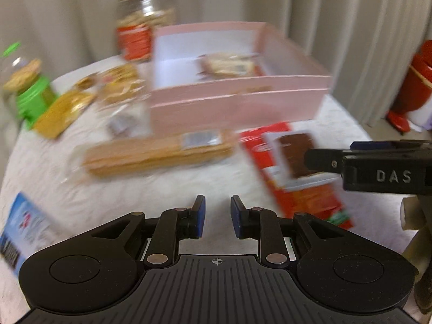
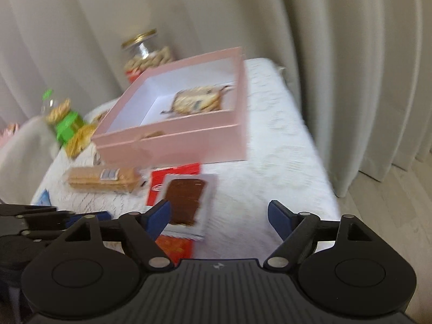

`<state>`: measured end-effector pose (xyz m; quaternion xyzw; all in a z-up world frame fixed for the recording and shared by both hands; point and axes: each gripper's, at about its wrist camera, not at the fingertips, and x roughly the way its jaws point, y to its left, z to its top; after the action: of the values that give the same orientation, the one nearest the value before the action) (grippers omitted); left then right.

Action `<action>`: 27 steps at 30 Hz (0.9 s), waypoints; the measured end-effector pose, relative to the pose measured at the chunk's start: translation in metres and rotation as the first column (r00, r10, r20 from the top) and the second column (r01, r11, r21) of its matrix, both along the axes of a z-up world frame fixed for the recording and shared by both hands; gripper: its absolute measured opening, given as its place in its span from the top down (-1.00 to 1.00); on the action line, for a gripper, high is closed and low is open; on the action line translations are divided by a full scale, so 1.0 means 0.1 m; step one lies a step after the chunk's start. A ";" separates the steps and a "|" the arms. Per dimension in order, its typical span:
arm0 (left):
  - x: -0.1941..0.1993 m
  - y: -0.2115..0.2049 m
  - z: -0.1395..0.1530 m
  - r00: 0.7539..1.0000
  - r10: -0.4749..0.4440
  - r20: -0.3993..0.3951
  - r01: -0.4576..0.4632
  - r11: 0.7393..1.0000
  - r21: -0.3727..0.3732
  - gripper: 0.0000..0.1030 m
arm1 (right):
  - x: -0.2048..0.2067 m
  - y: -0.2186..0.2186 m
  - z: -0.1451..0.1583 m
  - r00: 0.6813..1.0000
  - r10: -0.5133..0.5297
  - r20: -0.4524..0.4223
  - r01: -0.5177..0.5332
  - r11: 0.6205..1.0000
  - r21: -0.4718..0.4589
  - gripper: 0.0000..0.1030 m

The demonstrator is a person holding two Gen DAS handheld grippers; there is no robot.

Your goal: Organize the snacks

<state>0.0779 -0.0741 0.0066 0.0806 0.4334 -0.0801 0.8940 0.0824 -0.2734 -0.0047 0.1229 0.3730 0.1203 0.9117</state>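
Observation:
A pink box (image 1: 237, 102) (image 2: 175, 143) stands on the white tablecloth (image 1: 162, 197) (image 2: 283, 162) with one wrapped snack (image 1: 229, 66) (image 2: 197, 101) inside. In front of it lie a long cracker pack (image 1: 159, 154) (image 2: 102, 179) and a red box showing a chocolate bar (image 1: 297, 172) (image 2: 186, 197). My left gripper (image 1: 218, 216) (image 2: 81, 216) hovers over bare cloth, its jaws a narrow gap apart with nothing between them. My right gripper (image 2: 218, 216) stands wide open and empty just right of the red box; one of its fingers (image 1: 324, 159) reaches over that box in the left wrist view.
A gold-lidded jar (image 1: 143, 24) (image 2: 147, 54) stands behind the pink box. Left of it are a green-lidded jar (image 1: 29, 91) (image 2: 64, 121), a yellow packet (image 1: 64, 110) (image 2: 81, 137) and clear biscuit bags (image 1: 121, 83). A blue packet (image 1: 24, 229) lies near the left edge. Curtains hang behind.

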 end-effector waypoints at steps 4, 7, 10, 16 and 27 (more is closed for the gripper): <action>0.02 0.18 0.00 0.999 0.036 0.001 -0.036 0.999 -0.012 0.50 | 0.19 0.32 -0.04 1.000 0.004 -0.019 -0.005 0.999 -0.052 -0.64; 0.02 0.23 0.00 1.000 0.031 0.000 -0.031 0.999 -0.027 0.50 | 0.22 0.49 -0.04 1.000 -0.005 -0.004 0.004 0.993 -0.117 -0.67; 0.02 0.25 -0.01 1.000 0.029 0.001 -0.029 0.999 -0.039 0.50 | 0.19 0.55 -0.05 1.000 0.011 0.006 -0.010 0.989 -0.146 -0.58; 0.00 0.22 0.00 1.000 0.023 -0.014 -0.024 0.994 -0.110 0.50 | 0.09 0.31 0.04 1.000 0.019 0.001 -0.019 0.997 -0.080 -0.11; 0.08 -0.55 0.05 0.998 -0.069 0.014 0.069 0.996 -0.057 0.50 | -0.30 -0.33 0.03 0.993 -0.110 0.038 0.114 0.986 -0.124 -0.10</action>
<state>0.0854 -0.1288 0.0113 0.0700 0.4225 -0.1229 0.8953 0.0521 -0.3062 -0.0017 0.0842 0.3581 0.0469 0.9287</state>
